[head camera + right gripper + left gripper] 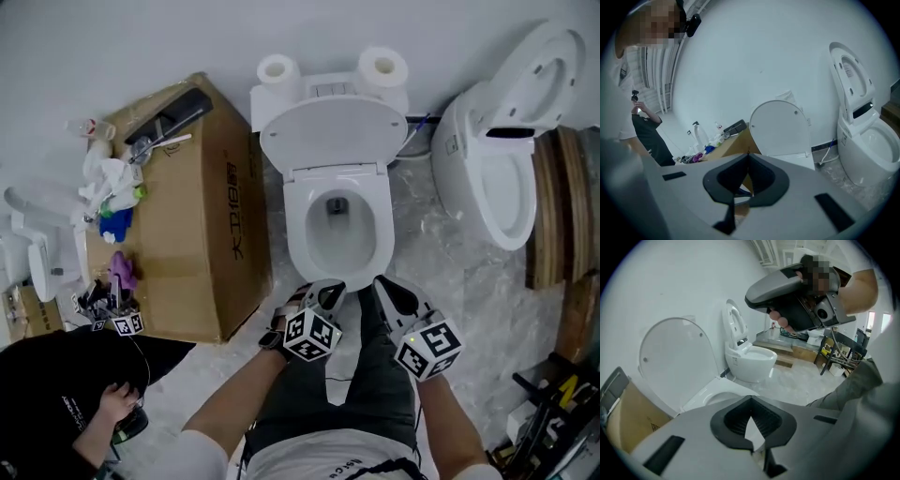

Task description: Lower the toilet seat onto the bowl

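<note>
A white toilet stands in the middle of the head view. Its seat and lid [333,131] are raised together against the tank, and the bowl [314,246] is uncovered. My left gripper [333,287] and right gripper [381,282] hover side by side just in front of the bowl's front rim, both shut and holding nothing. In the left gripper view the jaws [750,398] meet below the raised lid [675,359] and the bowl rim [710,397]. In the right gripper view the gripper [749,154] points at the upright lid [780,129].
A cardboard box [202,225] with bottles and clutter on top stands left of the toilet. A second toilet [502,164] with its lid up stands at the right, beside wooden boards [562,206]. Two paper rolls [277,70] sit on the tank. A person in black [66,398] crouches at the lower left.
</note>
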Tool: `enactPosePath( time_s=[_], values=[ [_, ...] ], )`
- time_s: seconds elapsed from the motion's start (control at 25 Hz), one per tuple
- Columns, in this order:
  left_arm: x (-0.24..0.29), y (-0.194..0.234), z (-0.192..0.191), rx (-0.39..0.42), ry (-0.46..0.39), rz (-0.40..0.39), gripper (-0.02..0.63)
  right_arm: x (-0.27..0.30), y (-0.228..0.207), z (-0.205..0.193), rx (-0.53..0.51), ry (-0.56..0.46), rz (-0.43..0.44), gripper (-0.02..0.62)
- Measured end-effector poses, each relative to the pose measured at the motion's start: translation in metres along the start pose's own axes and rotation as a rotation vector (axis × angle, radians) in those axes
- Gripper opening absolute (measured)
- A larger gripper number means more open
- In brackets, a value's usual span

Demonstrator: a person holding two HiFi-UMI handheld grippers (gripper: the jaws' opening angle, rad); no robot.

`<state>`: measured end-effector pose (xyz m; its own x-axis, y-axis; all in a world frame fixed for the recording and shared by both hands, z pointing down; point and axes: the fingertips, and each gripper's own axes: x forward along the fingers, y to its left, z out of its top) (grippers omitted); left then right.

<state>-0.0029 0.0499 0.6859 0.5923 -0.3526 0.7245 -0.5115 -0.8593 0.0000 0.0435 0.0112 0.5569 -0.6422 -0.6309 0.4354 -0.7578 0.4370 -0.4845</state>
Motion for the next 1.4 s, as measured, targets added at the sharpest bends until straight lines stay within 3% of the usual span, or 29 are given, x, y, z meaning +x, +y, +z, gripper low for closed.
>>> enactPosePath(
  time_s=[0.28,0.56,1.0,1.28,1.4],
  values=[
    [-0.053,0.005,0.051,-0.009,-0.059,0.037,0.011,-0.017,0.033,0.035,-0.054,-0.019,0.021,0.015],
    [-0.117,0.023,0.117,-0.115,-0.18,0.11,0.011,-0.041,0.065,0.074,-0.113,-0.057,0.038,0.015],
    [-0.22,0.057,0.208,-0.205,-0.356,0.24,0.011,-0.067,0.102,0.149,-0.195,-0.145,0.027,0.015],
    [-0.271,0.072,0.259,-0.286,-0.507,0.246,0.011,-0.076,0.13,0.192,-0.284,-0.2,0.02,0.015],
    [-0.283,0.074,0.28,-0.272,-0.54,0.237,0.011,-0.083,0.138,0.217,-0.307,-0.238,0.013,0.015]
  ],
)
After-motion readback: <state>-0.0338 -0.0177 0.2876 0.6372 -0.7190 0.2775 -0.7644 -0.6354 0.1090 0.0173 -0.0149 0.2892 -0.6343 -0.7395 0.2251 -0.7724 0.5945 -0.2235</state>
